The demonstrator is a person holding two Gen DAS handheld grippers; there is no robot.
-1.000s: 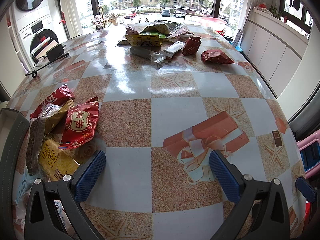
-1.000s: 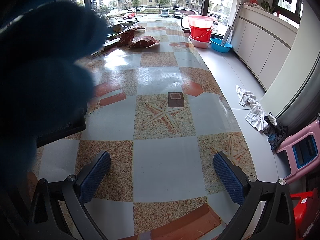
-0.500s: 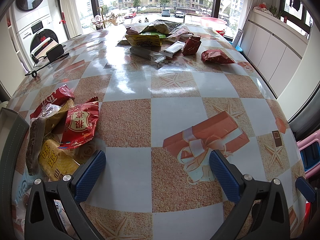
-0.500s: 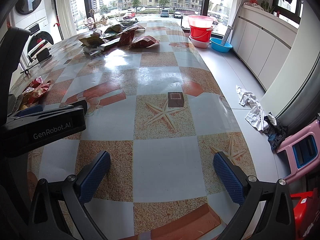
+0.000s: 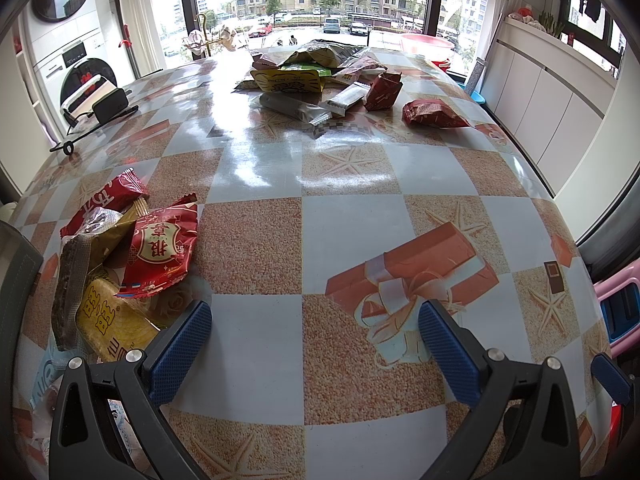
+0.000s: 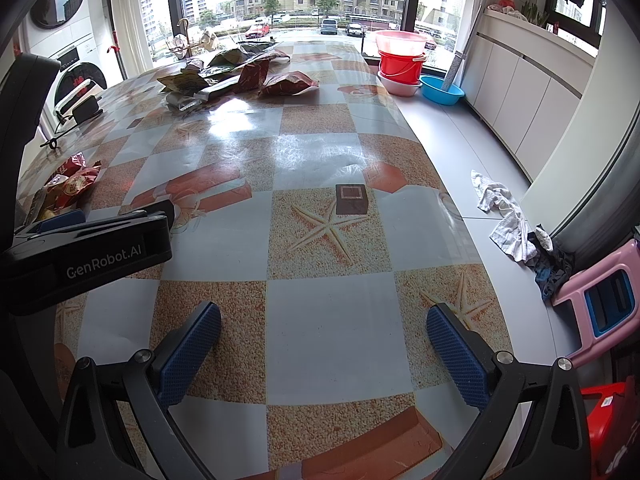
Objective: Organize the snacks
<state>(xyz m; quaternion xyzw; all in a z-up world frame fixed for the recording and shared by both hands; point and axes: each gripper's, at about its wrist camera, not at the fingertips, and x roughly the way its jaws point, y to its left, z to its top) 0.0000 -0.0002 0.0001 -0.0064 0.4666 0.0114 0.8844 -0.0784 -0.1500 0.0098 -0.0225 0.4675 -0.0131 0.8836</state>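
A near pile of snacks lies at the left of the table: a red packet (image 5: 162, 254), a yellow packet (image 5: 110, 326) and a dark bar (image 5: 70, 280). A far pile holds a yellow bag (image 5: 288, 80), a white bar (image 5: 346, 99) and red packets (image 5: 430, 114). My left gripper (image 5: 316, 354) is open and empty, low over the tablecloth, right of the near pile. My right gripper (image 6: 324, 354) is open and empty over the table's right part. The far pile (image 6: 240, 72) and near pile (image 6: 70, 186) also show in the right wrist view, with the left gripper's body (image 6: 92, 244).
The checkered tablecloth (image 5: 360, 184) covers a long table. A black charger with cable (image 5: 108, 106) lies at far left. Right of the table are red buckets (image 6: 400, 62), a blue basin (image 6: 442, 90), rags (image 6: 508, 216) and a pink stool (image 6: 600, 300).
A blue blurred shape that covered the left of the right wrist view one second ago is gone. Both grippers have stayed still and open.
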